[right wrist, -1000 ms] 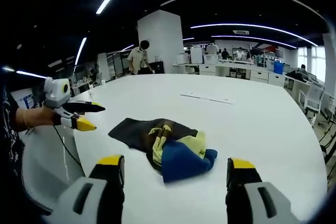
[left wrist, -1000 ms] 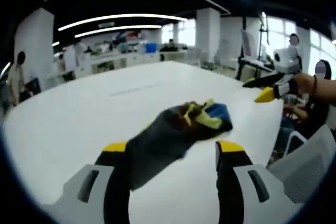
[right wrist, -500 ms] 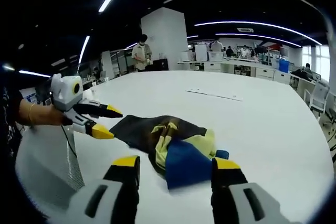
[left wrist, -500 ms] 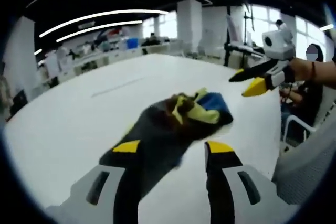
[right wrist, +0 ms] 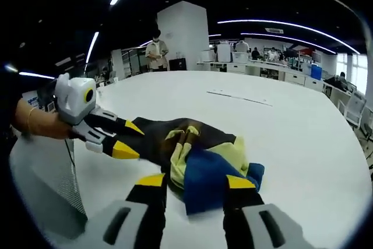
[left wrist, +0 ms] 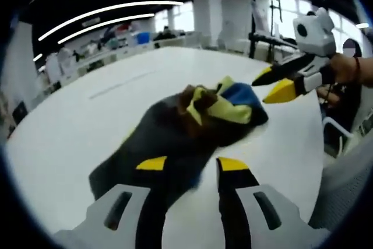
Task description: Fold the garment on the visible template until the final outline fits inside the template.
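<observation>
1. The garment [right wrist: 198, 153], a crumpled heap of dark, yellow and blue cloth, lies bunched on the white table [right wrist: 303, 126], with both tools closing on it from opposite ends. The dark part trails toward the left gripper [left wrist: 189, 164]; the blue and yellow folds sit at the right gripper [right wrist: 192, 182].
2. In the left gripper view its own yellow-tipped jaws stand a narrow gap apart with dark cloth lying between and beneath them. I cannot tell whether they have pinched anything yet. If they shut here, they may catch several layers at once and drag the whole heap.
3. In the right gripper view the jaws are likewise partly open, straddling the blue fold, with no firm hold that I can see. A grab into that wad would probably lift a bundle, not a single edge.
4. The two tools are near each other. With the right gripper's tips just over the blue end in the left gripper view, they could knock together or tug against one another.
5. I cannot make out a template outline under the cloth. Only a faint line [right wrist: 239, 97] shows farther back on the table, so folding here risks finishing outside the mark.
</observation>
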`<state>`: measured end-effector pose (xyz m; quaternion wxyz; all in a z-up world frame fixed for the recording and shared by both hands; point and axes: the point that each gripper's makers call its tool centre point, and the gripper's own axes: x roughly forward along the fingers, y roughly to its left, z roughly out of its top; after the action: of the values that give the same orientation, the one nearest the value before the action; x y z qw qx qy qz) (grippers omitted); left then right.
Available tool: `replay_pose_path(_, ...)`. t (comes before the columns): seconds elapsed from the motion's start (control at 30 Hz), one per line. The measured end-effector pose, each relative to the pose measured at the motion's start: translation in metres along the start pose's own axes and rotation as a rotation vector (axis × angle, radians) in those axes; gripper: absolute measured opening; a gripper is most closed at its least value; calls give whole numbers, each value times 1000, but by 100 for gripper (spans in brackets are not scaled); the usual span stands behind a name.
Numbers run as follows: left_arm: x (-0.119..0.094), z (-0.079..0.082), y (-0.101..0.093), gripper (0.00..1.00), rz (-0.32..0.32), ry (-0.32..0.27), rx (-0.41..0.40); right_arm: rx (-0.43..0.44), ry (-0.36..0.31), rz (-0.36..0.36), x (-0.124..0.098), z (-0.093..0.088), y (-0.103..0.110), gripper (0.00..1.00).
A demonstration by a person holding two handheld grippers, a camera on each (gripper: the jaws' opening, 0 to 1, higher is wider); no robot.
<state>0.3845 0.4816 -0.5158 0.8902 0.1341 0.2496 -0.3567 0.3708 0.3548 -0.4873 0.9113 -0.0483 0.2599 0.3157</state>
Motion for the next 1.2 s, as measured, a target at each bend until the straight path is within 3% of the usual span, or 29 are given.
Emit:
replay_pose_path(0.47,26,-4,-4,24,9,39,17,-109,34,-88,13,-1,-7,19)
replay_pose_path(0.8,27,-2,3,16,60,45,0,-189,60,-147,19,-5,-8,16)
replay_pose_path(0.93,25,-1,-3,7,46,54,14,-213,46,-184,15,0,-15,5)
replay_pose_path(1.07,24,-1,-6,4,45,63,50,-230,51,-170,16,-1,-15,3)
replay_pose_path(1.2,21,4,-4,3,38,57,19,-226,44,-178,12,4,-16,0)
